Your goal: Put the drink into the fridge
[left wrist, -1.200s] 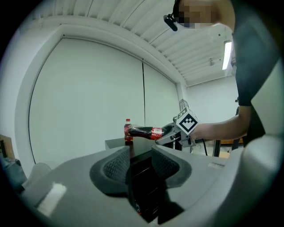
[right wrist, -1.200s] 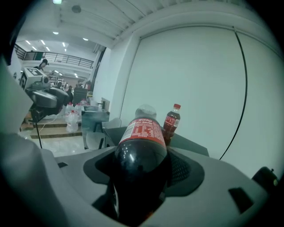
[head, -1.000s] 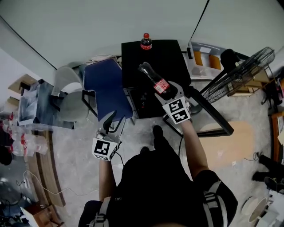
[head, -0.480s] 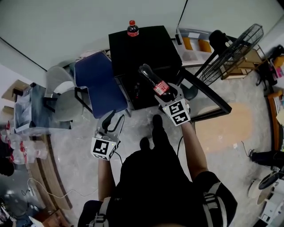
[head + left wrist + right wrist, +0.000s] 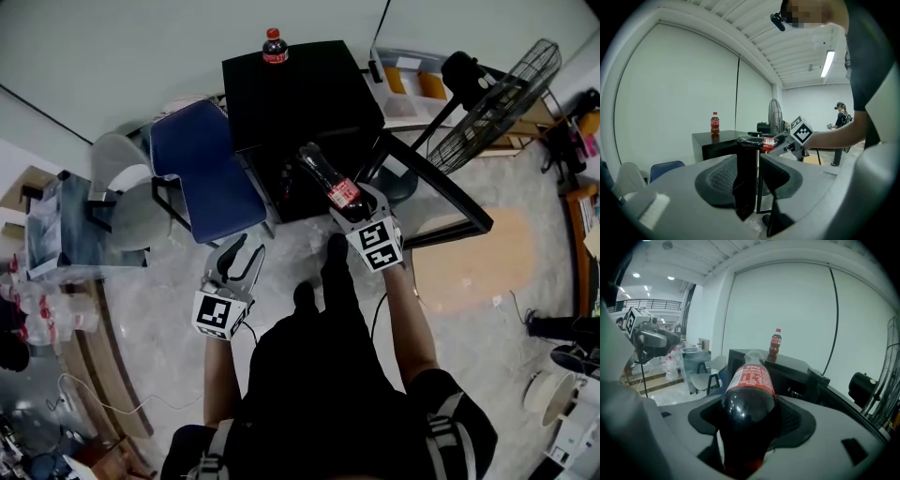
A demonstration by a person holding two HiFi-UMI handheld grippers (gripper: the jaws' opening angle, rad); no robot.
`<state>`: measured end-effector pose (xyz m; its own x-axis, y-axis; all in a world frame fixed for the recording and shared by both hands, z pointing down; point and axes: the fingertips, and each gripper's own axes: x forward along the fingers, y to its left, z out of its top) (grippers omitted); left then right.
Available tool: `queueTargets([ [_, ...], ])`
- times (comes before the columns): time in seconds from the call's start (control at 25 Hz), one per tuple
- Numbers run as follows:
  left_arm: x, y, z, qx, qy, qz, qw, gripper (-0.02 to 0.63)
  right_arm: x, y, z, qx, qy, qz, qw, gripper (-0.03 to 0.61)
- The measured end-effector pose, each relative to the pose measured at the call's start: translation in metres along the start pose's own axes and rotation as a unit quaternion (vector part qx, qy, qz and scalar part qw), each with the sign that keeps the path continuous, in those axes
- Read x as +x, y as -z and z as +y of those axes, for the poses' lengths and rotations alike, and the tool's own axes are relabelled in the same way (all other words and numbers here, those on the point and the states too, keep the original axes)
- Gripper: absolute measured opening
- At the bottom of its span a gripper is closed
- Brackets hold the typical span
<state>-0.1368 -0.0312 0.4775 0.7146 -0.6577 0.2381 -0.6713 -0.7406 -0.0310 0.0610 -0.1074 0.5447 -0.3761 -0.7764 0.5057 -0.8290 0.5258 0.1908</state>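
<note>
Clamping a bottle (image 5: 325,174), the right gripper (image 5: 357,202) hung before the fridge (image 5: 300,89); the left gripper (image 5: 246,247), jaws slightly apart, was empty.

A: What do we log as carrying things?

B: Two levels: the pale mottled floor (image 5: 159,319), and the flat top of the black fridge (image 5: 300,89) standing on it.

A: On the fridge top?

B: We note one small bottle (image 5: 273,45), upright, red label, dark contents, at the far left corner.

A: On the floor?

B: A blue chair (image 5: 206,169) just beside the fridge's left side, a white chair (image 5: 127,192) further left, and a fan (image 5: 502,89) to the right.
</note>
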Motion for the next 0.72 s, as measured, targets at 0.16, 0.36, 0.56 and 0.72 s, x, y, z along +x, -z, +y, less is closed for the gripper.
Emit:
queueTargets([
  [0.16, 0.002, 0.008, -0.003, -0.002, 0.006, 0.015, 0.9999, 0.146, 0.006, 0.014, 0.002, 0.008, -0.002, 0.007, 1.000, 0.311],
  [0.36, 0.008, 0.005, -0.008, 0.012, 0.015, 0.015, 0.9997, 0.147, 0.012, 0.032, 0.001, 0.012, -0.003, 0.016, 1.000, 0.311],
  [0.56, 0.015, -0.002, -0.010, 0.022, 0.019, 0.010, 0.9995, 0.147, 0.022, 0.050, 0.002, 0.020, -0.009, 0.026, 0.999, 0.311],
  [0.72, 0.019, -0.002, -0.012, 0.029, 0.022, 0.009, 0.9993, 0.146, 0.031, 0.065, 0.003, 0.026, -0.014, 0.032, 0.999, 0.311],
])
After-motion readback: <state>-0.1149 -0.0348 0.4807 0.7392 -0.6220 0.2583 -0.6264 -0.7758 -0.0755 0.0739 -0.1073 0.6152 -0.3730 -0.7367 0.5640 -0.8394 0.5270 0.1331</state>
